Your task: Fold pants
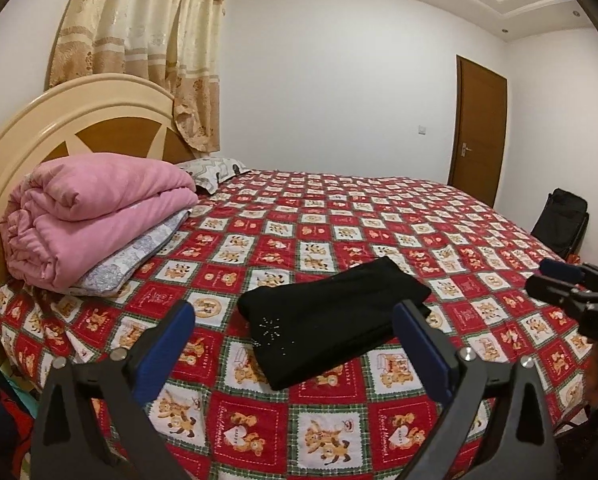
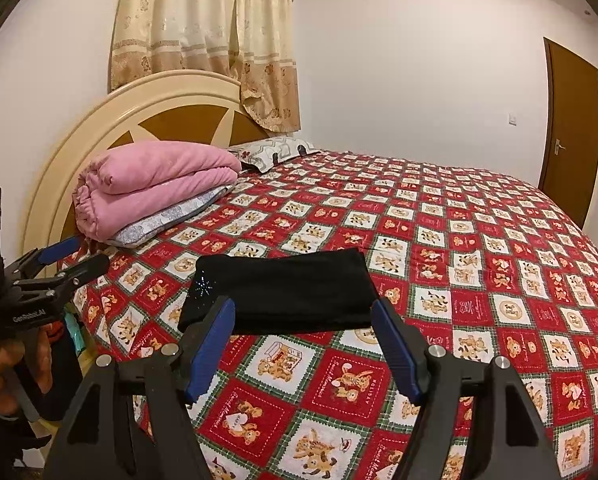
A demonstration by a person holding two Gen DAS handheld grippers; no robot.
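Black pants (image 1: 327, 320) lie folded into a flat rectangle on the red teddy-bear quilt (image 1: 339, 412), with a small sparkly star pattern near one corner. In the right wrist view the pants (image 2: 287, 292) sit just beyond the fingers. My left gripper (image 1: 295, 312) is open wide, its blue pads held apart above the bed's near side with nothing between them. My right gripper (image 2: 303, 307) is also open and holds nothing. Each gripper shows in the other's view, off to the side of the pants: the right gripper (image 1: 559, 280) and the left gripper (image 2: 71, 256), held by a hand.
A folded pink blanket (image 1: 99, 216) rests on a grey pillow by the cream headboard (image 1: 39, 140). A patterned pillow (image 1: 215, 172) lies behind it. A curtain hangs above; a brown door (image 1: 479, 132) and a black bag (image 1: 563, 220) stand beyond the bed's far side.
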